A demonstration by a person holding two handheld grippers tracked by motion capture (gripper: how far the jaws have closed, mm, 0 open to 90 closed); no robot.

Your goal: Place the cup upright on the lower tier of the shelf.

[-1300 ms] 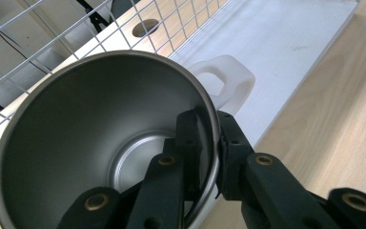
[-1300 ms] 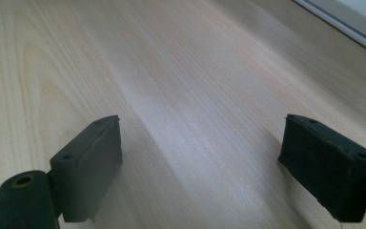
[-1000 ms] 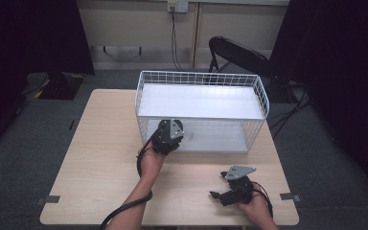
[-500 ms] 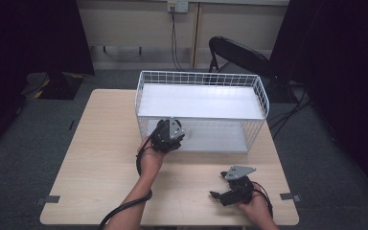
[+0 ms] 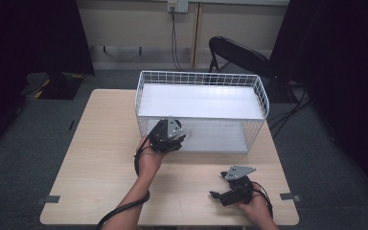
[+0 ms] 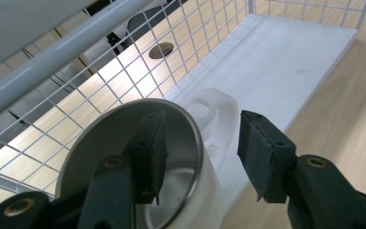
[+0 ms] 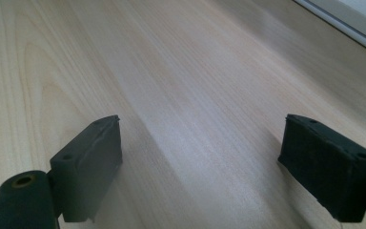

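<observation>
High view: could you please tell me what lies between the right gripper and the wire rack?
Bare wooden table lies between the right gripper and the wire rack, with nothing resting on that stretch, as the high view shows.

High view overlooks table (image 5: 100, 158), tool views close, sharing tabletop

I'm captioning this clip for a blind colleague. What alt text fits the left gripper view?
A white mug with a steel-lined inside stands on the lower shelf of a white wire rack. The left hand-held gripper has just been opening: one jaw is inside the mug's mouth, the other outside near its handle, pads off the wall.
</observation>
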